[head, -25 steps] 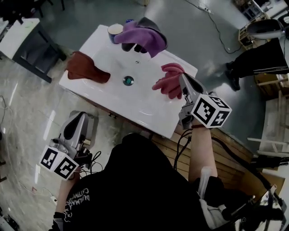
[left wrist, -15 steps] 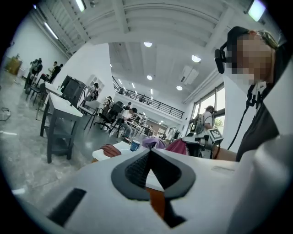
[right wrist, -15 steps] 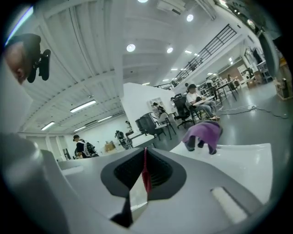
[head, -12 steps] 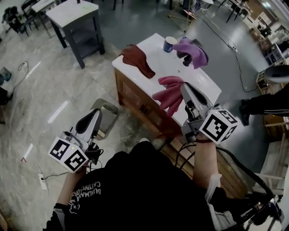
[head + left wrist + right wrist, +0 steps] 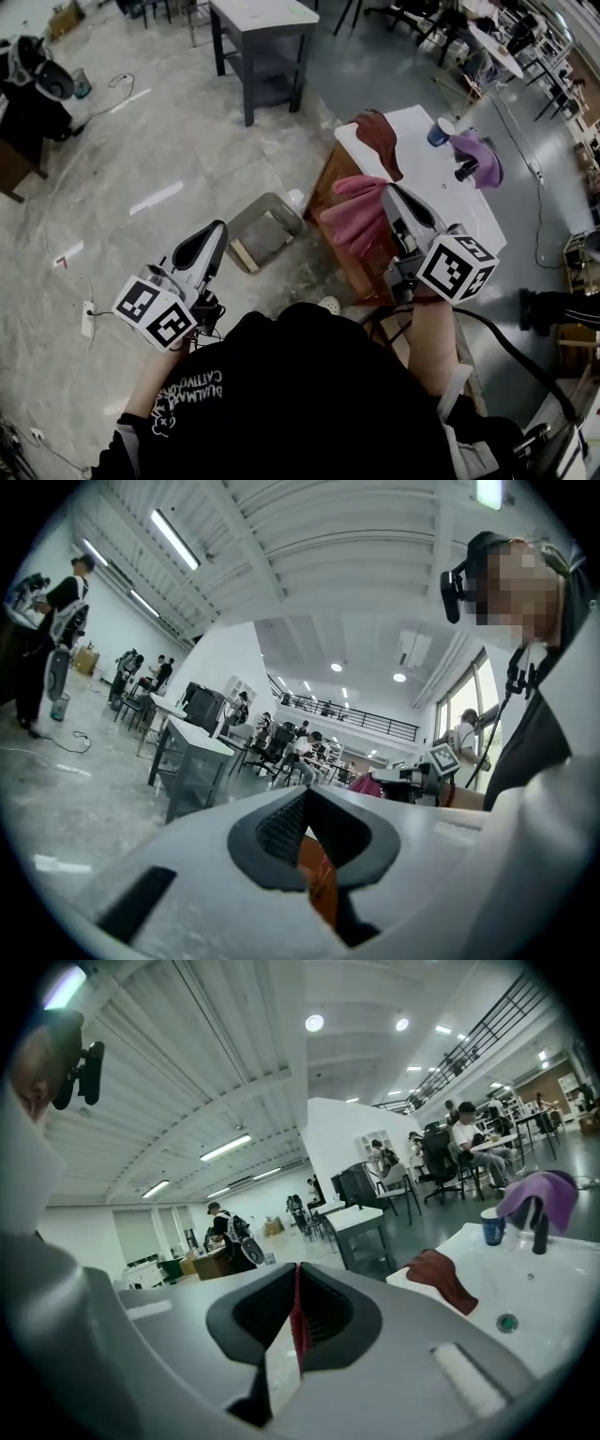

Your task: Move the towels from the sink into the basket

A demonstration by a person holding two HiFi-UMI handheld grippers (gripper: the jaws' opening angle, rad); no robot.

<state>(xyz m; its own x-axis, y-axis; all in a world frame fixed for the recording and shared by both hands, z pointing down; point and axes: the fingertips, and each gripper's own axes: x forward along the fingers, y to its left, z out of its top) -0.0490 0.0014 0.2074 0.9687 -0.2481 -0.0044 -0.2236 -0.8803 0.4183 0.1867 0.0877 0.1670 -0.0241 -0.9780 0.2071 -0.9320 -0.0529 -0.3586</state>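
Right gripper point(image 5: 387, 191) clenched on pink towel point(image 5: 352, 221), just off the sink point(image 5: 422, 171); my left gripper point(image 5: 217, 229) closed empty, farther off.

The person reaches both arms forward with a gripper in each hand. The left gripper point(image 5: 216, 231) points ahead, its jaws together with nothing between them. The right gripper point(image 5: 390, 193) angles slightly downward, its jaws clamped on a hanging pink towel point(image 5: 349, 217).

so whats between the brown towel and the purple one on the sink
A blue cup, standing on the sink between the brown towel and the purple towel; the head view shows it.
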